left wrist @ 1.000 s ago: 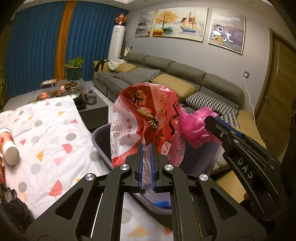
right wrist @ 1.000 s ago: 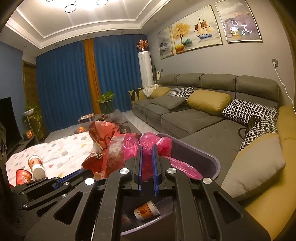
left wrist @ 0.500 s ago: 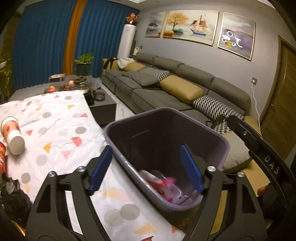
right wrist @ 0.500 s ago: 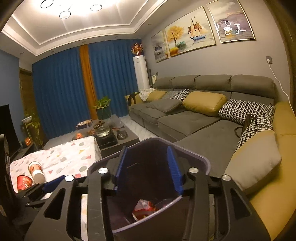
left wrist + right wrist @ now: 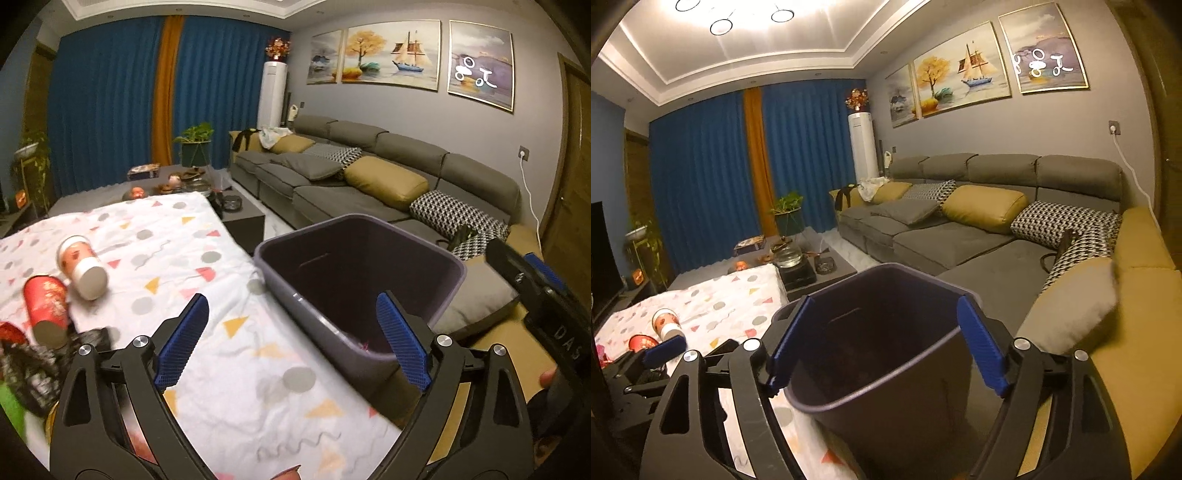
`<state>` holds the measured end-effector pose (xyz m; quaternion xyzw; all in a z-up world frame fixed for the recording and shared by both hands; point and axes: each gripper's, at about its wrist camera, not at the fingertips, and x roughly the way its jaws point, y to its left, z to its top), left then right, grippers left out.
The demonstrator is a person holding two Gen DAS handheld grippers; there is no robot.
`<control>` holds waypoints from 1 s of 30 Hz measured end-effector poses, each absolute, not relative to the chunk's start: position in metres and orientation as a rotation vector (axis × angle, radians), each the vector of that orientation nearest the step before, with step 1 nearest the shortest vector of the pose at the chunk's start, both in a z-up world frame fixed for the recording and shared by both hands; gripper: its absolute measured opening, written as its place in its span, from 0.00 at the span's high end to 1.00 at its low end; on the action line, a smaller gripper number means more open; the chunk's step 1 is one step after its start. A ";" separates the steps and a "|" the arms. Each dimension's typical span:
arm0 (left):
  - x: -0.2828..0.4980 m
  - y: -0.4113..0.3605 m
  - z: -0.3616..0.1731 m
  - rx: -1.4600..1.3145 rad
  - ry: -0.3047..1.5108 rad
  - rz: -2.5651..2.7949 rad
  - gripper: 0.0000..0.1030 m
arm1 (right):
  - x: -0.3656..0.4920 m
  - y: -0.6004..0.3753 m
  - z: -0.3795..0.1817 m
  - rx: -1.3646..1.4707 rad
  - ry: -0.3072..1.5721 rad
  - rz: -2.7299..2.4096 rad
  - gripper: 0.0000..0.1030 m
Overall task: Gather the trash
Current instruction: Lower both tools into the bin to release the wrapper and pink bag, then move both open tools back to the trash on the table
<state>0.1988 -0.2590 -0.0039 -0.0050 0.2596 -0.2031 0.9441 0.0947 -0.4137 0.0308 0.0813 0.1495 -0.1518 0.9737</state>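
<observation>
Facing bin (image 5: pixel 886 354), right claw (image 5: pixel 888 350) opening.

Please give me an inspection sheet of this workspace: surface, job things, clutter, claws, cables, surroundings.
Surface: patterned cloth covers the table.
Job's things: grey bin at the table edge, some trash at its bottom; white-lidded cup and red can lie on their sides; black wrappers beside them.
Clutter: tea things on the far low table.
Claws: left claw and right claw opening, nothing between them.
Cables: white cable from the wall socket.
Surroundings: grey sofa, blue curtains.
</observation>
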 end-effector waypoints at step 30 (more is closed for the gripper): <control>0.077 -0.025 -0.015 -0.095 0.487 -0.018 0.12 | 0.032 -0.247 0.009 0.147 0.349 -0.029 0.21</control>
